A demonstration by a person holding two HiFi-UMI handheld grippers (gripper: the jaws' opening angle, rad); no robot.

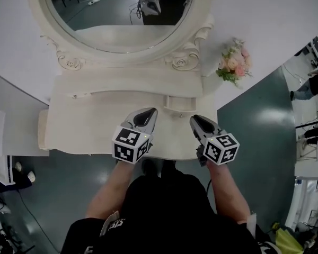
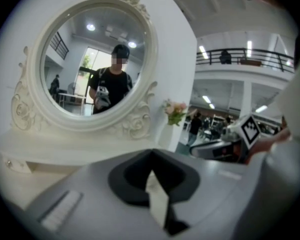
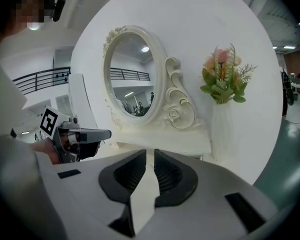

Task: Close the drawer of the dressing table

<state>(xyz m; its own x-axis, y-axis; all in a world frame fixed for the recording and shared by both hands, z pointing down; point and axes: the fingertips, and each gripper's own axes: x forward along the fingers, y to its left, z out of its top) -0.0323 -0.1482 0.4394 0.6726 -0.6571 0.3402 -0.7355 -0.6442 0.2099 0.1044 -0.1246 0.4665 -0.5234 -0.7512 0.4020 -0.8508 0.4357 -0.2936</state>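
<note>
The white dressing table stands against the wall under its oval mirror. A small drawer in the raised shelf at the back right sticks out a little from the shelf front. Both grippers hover over the front of the tabletop. My left gripper points at the shelf just left of the drawer, its jaws together and empty. My right gripper is just in front of the drawer, a little to its right. A narrow gap shows between its pads, with nothing in it.
A vase of pink flowers stands on the floor-side right of the table against the wall, also in the right gripper view. The carved mirror frame rises behind the shelf. Grey floor lies right of the table.
</note>
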